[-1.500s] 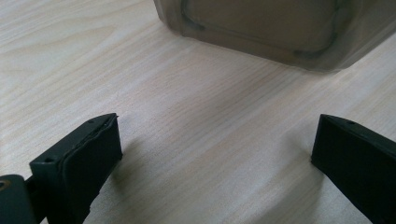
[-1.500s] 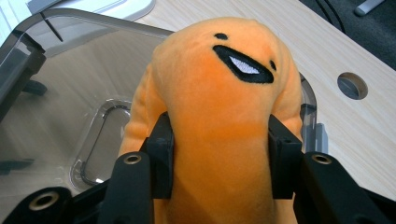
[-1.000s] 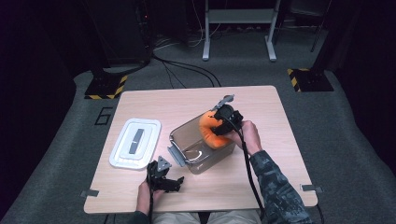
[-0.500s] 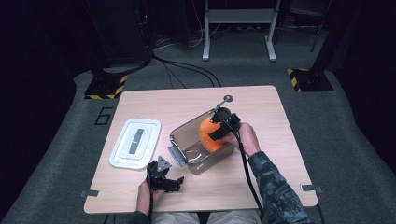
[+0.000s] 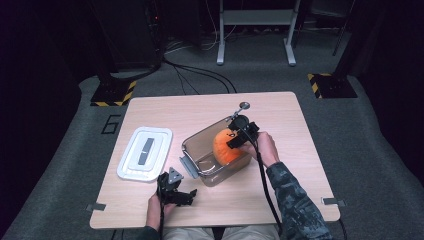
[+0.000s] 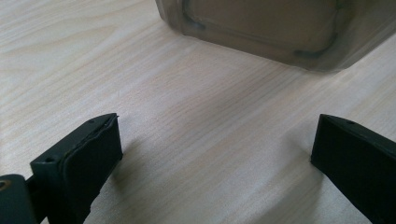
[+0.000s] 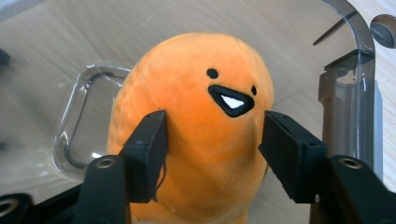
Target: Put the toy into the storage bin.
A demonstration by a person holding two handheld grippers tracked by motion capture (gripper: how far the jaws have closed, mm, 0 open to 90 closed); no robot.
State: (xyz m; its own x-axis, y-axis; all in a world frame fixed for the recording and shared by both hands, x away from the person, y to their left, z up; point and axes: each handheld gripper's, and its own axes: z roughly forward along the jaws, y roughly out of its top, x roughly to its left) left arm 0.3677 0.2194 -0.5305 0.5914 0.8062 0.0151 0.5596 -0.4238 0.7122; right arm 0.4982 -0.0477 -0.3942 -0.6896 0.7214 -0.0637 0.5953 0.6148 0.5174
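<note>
Pale wooden table (image 5: 300, 150); orange plush toy (image 7: 201, 116), tiny black eyes, open mouth.

Lab: hazard-striped stand bases (image 5: 111, 93), cables (image 5: 200, 75)

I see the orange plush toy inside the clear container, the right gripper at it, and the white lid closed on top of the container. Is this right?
Not quite. The white lid is not on the clear container; it lies flat on the table to the container's left, as the high view shows. The orange plush toy is inside the open container, with the right gripper at it.
</note>
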